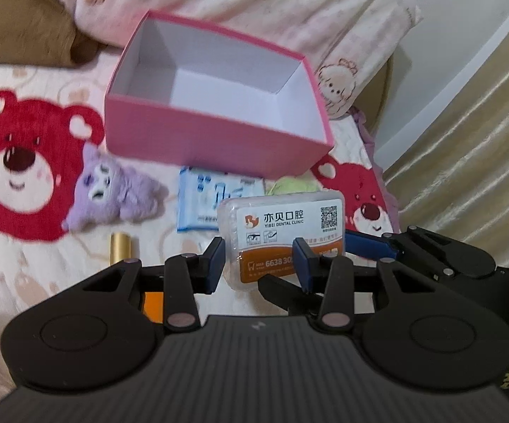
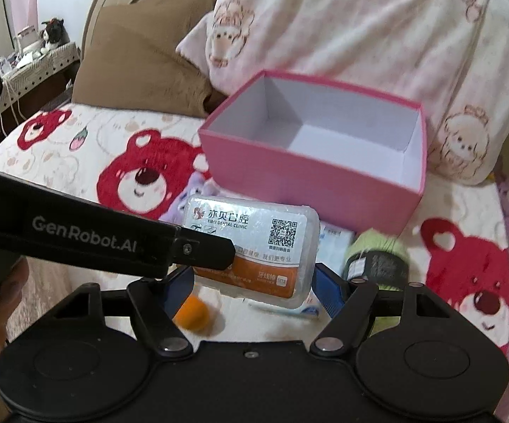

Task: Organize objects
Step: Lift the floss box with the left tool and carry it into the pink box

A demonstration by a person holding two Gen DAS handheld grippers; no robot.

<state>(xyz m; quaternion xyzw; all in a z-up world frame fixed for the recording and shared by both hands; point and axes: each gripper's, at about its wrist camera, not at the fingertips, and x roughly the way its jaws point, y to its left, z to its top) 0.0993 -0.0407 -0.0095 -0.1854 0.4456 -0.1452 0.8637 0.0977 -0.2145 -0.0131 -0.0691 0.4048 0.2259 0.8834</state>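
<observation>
A clear plastic floss-pick case (image 1: 284, 236) with an orange and white dental clinic label is held above the bed between both grippers. My left gripper (image 1: 259, 259) is shut on its lower left part. My right gripper (image 2: 254, 282) is shut on the same case (image 2: 254, 246), its blue pads at either end. The left gripper's finger crosses the right wrist view. An open, empty pink box (image 1: 215, 134) stands just behind, also in the right wrist view (image 2: 310, 172).
On the bear-print bedsheet lie a purple plush toy (image 1: 113, 190), a gold tube (image 1: 122, 246), a blue packet (image 1: 212, 201), green yarn (image 2: 377, 257) and an orange ball (image 2: 194, 312). Pillows (image 2: 360, 35) lie behind the box; a curtain (image 1: 466, 141) hangs right.
</observation>
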